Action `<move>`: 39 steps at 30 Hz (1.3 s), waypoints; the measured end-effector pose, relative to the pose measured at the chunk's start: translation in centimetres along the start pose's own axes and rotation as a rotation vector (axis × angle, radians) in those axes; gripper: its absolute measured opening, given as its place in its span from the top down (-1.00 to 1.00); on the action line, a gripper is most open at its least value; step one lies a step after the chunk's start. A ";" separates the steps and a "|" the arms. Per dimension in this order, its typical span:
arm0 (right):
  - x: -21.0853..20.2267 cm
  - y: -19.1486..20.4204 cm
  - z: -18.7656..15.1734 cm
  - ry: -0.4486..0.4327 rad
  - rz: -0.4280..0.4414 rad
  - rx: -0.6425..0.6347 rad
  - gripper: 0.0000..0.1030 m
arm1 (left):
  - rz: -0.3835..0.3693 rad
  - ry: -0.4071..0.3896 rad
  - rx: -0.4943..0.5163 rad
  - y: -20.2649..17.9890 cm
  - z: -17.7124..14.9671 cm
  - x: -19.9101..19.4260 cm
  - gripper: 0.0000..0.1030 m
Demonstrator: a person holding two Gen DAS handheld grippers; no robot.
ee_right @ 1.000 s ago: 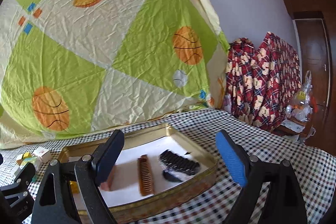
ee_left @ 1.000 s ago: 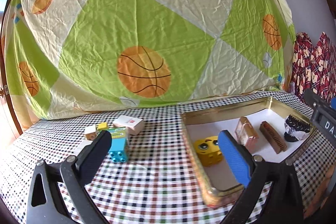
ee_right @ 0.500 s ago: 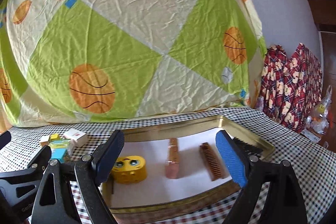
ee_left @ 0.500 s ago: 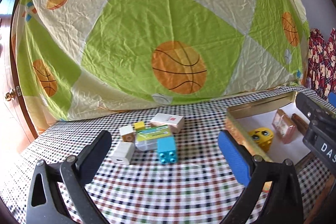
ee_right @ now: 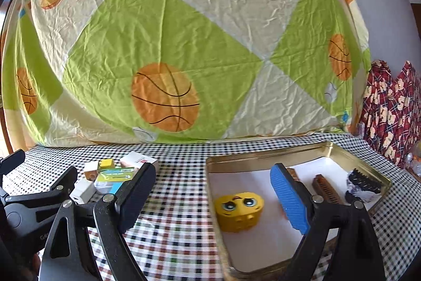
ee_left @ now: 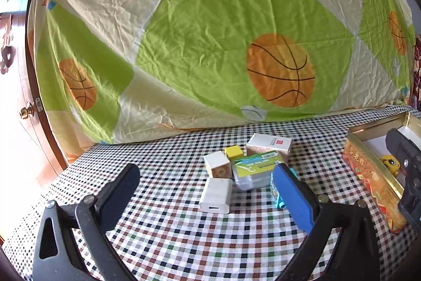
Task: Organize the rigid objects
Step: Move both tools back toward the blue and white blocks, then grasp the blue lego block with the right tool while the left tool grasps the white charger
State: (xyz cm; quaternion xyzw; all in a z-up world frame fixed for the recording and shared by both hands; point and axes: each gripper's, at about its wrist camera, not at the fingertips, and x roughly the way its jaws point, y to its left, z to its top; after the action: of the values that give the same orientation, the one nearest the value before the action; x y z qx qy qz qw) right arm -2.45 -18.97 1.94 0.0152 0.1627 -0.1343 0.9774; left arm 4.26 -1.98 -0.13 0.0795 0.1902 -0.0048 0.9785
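On the checked tablecloth (ee_left: pixel 184 241), toward its back edge on the left, we see a cluster: white charger (ee_left: pixel 216 195), wooden cube (ee_left: pixel 217 164), yellow cube (ee_left: pixel 233 151), green-labelled clear case (ee_left: pixel 254 170), white box (ee_left: pixel 269 144). Our left gripper (ee_left: pixel 208 198) stands released, its jaws wide apart, nothing between them. Our right gripper (ee_right: pixel 210 194) also gapes empty. Toward the right edge, the gold tin (ee_right: pixel 263 154) holds a yellow face toy (ee_right: pixel 239 211), brown comb (ee_right: pixel 326 187) and black brush (ee_right: pixel 364 182).
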 end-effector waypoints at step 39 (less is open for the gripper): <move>8.3 6.9 -1.3 0.401 0.220 -0.044 0.34 | -0.148 0.358 -0.015 3.5 -0.7 9.6 -0.97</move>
State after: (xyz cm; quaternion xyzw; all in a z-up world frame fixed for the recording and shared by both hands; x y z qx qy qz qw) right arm 6.54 -14.35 -2.06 0.0378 0.3537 -0.0178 0.9344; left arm 13.05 1.80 -3.86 0.0577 0.3664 -0.0610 0.9267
